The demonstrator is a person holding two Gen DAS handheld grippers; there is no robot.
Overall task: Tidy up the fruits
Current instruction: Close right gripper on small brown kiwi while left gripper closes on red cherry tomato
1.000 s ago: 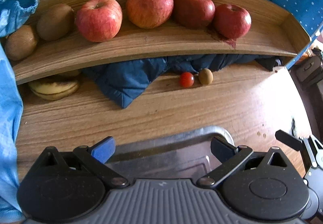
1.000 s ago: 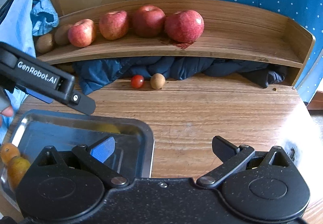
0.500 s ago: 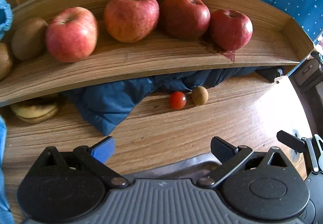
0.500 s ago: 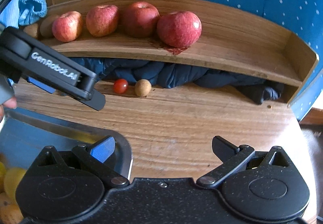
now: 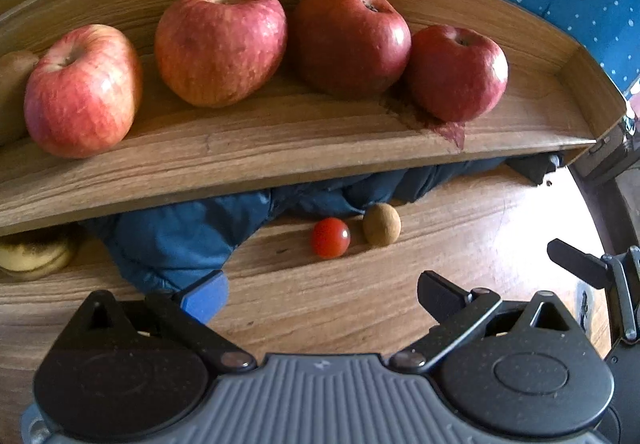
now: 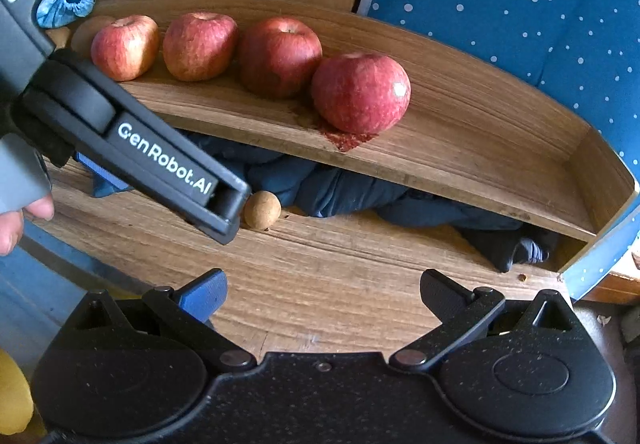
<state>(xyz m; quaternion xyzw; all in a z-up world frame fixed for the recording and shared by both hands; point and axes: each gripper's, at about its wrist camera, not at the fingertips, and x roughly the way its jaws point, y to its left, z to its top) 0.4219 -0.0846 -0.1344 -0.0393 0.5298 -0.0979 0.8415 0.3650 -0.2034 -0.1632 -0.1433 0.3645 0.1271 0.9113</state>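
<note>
Left wrist view: the left claw (image 5: pixel 322 294), spread and empty, hovers over the worktop (image 5: pixel 460 244) facing a tomato (image 5: pixel 330 237) and brown fruit (image 5: pixel 381 224) below four shelved apples (image 5: pixel 220 44). Right wrist view: the right claw (image 6: pixel 324 294) is likewise spread, empty, near the brown fruit (image 6: pixel 262 215).

Both tongs, L (image 5: pixel 322 294) & R (image 6: pixel 323 290), wide open, empty.

We see four red apples (image 5: pixel 220 44) in a row on the curved wooden shelf (image 5: pixel 280 148). Below the shelf, a cherry tomato (image 5: pixel 330 237) and a small brown fruit (image 5: pixel 381 225) lie just beside each other on the table (image 5: pixel 320 308), near blue cloth (image 5: pixel 180 240). Our left gripper (image 5: pixel 322 294) has its jaws wide apart, holding nothing.
</note>
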